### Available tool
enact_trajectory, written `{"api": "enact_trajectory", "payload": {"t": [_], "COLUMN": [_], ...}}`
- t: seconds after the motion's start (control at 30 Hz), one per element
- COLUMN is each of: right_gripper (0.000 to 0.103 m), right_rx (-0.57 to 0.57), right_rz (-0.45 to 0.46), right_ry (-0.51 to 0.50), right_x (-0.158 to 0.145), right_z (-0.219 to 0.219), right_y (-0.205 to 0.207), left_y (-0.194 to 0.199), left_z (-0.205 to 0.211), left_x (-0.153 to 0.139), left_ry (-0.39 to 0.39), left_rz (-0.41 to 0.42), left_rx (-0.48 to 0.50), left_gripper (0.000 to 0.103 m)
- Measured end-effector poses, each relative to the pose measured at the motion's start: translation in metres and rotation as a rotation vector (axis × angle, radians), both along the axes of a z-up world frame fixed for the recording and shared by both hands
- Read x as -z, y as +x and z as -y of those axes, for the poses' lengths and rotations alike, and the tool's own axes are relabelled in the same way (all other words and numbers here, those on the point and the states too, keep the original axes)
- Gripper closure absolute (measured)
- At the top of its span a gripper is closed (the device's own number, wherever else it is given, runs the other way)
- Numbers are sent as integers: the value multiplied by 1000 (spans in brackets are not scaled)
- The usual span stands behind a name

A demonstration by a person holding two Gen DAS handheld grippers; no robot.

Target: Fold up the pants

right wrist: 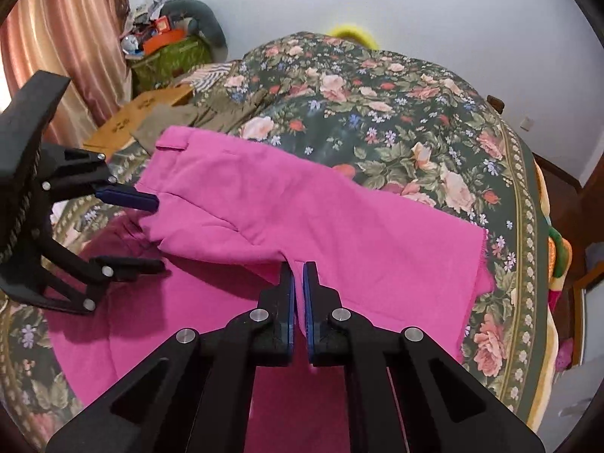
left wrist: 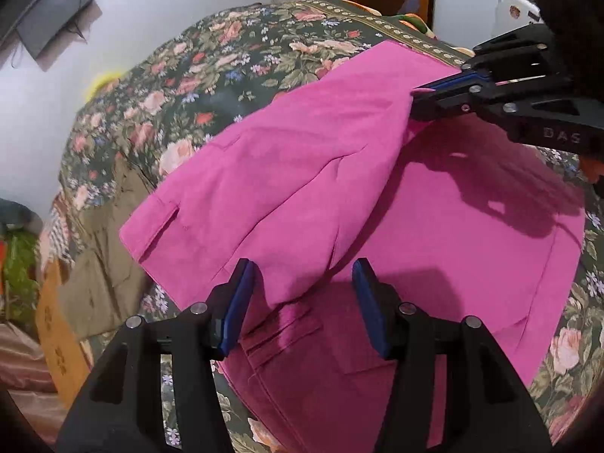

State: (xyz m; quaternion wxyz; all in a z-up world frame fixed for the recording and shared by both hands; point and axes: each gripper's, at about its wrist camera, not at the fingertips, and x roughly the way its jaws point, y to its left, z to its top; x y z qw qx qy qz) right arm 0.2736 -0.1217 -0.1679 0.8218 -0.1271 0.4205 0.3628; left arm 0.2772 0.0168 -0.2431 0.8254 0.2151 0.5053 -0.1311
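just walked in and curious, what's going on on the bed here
A person with a claw in each hand is folding pink pants on a floral bedspread. The right claw is shut on a fold of the pants, holding the upper layer partly lifted over the lower one. The left claw is open, with the fabric edge between its pads but not pinched. The fold is only partly made: the waistband end lies draped across the rest. Another olive garment lies beyond, at the bed's edge.
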Motion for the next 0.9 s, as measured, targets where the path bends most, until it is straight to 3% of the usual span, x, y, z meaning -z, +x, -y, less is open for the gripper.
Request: {"api": "enact_trajectory", "payload": {"t": [0.1, 0.17, 0.23, 0.47, 0.7, 0.73, 0.77, 0.8, 0.83, 0.87, 0.9], "right_gripper": [100, 100, 99, 100, 98, 96, 83, 60, 49, 43, 44], "right_rx": [-4, -5, -9, -3, -20, -12, -4, 7, 17, 13, 2], "right_rz": [8, 13, 21, 38, 54, 65, 69, 69, 68, 61, 51], "right_ry": [9, 21, 31, 44, 6, -17, -50, -82, -97, -99, -100], "right_x": [-6, -10, -15, -29, -31, -28, -24, -18, -14, -8, -2], "right_z": [4, 8, 13, 33, 47, 47, 45, 43, 43, 42, 40], "right_y": [-4, -9, -16, -40, -70, -72, -73, -71, -71, -70, -68], "left_y": [-1, -5, -8, -28, -57, -59, -59, -60, -59, -59, -58], "left_z": [8, 14, 18, 27, 47, 48, 49, 48, 48, 47, 46], "left_x": [-3, -6, -11, -44, -51, -50, -49, -48, -47, -47, -47], "left_ry": [25, 41, 46, -71, -74, -75, -79, -86, -92, -101, -109], "left_rz": [18, 37, 53, 70, 77, 74, 68, 64, 61, 57, 56], "left_rx": [-10, -5, -7, -18, 3, 0, -3, -9, -15, -22, -29], "left_gripper": [58, 78, 90, 93, 93, 93, 93, 93, 93, 93, 93]}}
